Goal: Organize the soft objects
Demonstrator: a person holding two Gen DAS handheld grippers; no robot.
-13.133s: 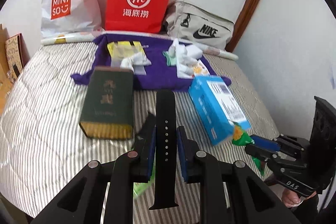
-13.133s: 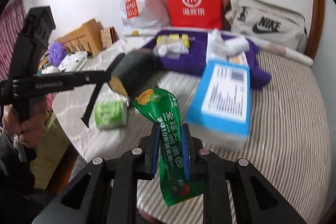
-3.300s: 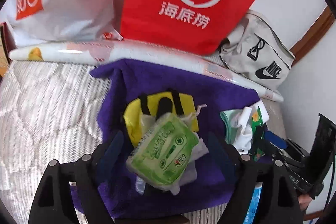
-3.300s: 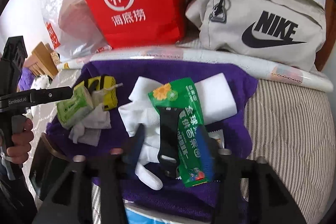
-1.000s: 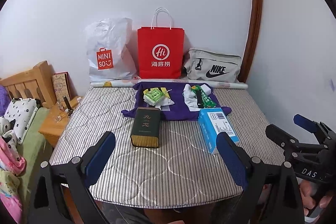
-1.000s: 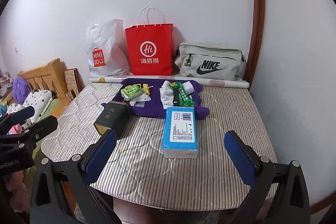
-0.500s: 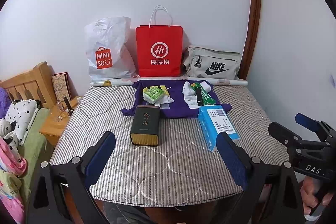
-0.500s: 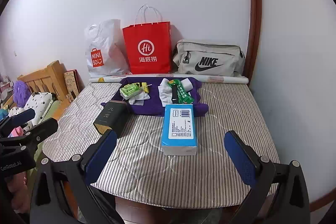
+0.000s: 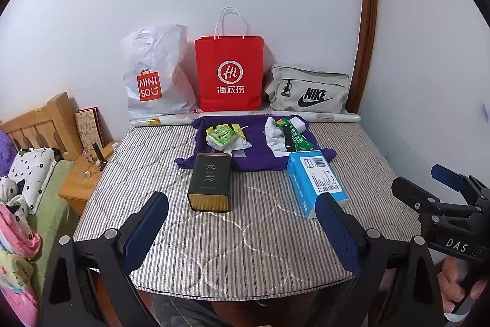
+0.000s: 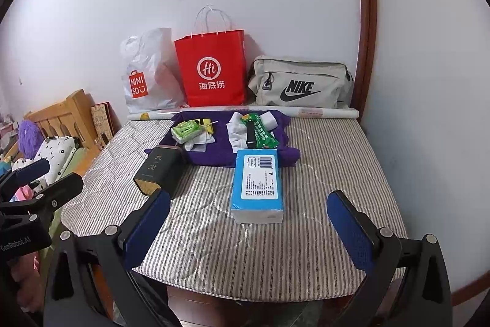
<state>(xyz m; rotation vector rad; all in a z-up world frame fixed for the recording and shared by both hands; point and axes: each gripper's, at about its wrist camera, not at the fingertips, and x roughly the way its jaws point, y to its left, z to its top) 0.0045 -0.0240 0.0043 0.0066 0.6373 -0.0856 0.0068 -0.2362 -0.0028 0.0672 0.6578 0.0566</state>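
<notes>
A purple cloth (image 9: 257, 155) (image 10: 220, 152) lies at the far end of the striped mattress. On its left sit a green tissue pack (image 9: 221, 135) (image 10: 185, 130), a yellow pouch and white wipes. On its right lie white socks (image 9: 274, 140) (image 10: 237, 134), a green snack packet (image 9: 295, 137) (image 10: 262, 134) and a black strap (image 9: 288, 140) (image 10: 250, 133). My left gripper (image 9: 242, 232) and right gripper (image 10: 249, 230) hang wide open above the near edge of the mattress, both holding nothing.
A dark green tin (image 9: 210, 182) (image 10: 159, 169) and a blue box (image 9: 315, 178) (image 10: 258, 183) rest mid-mattress. Against the wall stand a white Miniso bag (image 9: 153, 81), a red paper bag (image 9: 229, 75) and a beige Nike bag (image 9: 307, 92). A wooden bed and nightstand (image 9: 82, 173) are at left.
Both grippers have drawn slightly further back and tilted a little; the objects on the mattress have not moved. Both stay open.
</notes>
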